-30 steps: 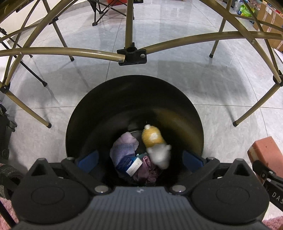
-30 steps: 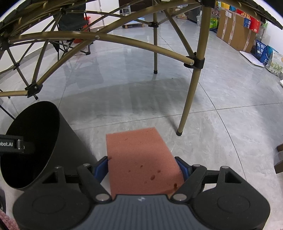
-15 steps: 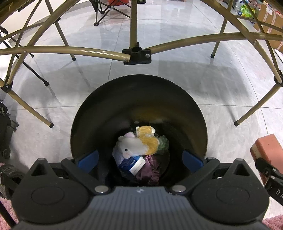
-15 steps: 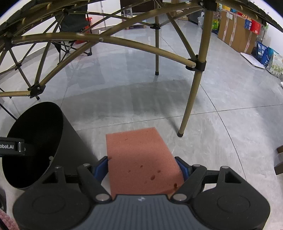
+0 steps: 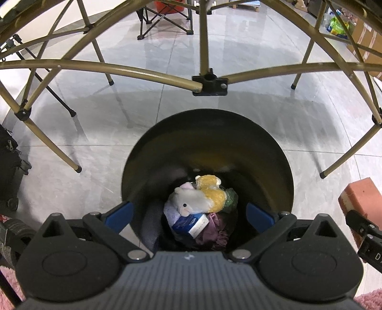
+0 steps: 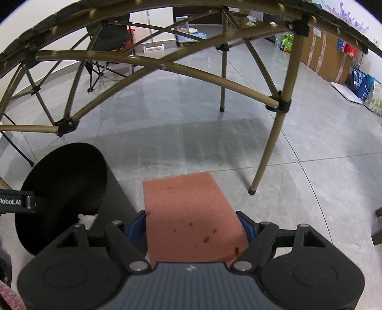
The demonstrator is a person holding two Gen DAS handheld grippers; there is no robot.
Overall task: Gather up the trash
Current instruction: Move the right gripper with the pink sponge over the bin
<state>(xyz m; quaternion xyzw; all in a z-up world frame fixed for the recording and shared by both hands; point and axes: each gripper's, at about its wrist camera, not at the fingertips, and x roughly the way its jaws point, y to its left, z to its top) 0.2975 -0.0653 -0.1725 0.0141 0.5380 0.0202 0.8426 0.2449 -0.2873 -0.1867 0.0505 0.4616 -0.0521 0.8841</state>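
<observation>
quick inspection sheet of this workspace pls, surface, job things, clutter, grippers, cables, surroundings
surface: grey tiled floor, glossy.
job's things: black bin upright; inside it a plush toy, a blue carton, crumpled cloth. Red sponge block not yet binned.
clutter: pink rug at the lower corners.
grippers: left gripper open, empty, above the bin mouth; right gripper shut on the sponge block, beside the bin.
cables: nothing seen.
surroundings: folding table frame overhead, camping chair, cardboard boxes.

Your right gripper's body hides the near end of the sponge (image 6: 191,214). In the bin (image 5: 281,171), the plush toy (image 5: 198,198) covers the trash beneath; that blue carton's (image 5: 191,223) print is too small to read.
</observation>
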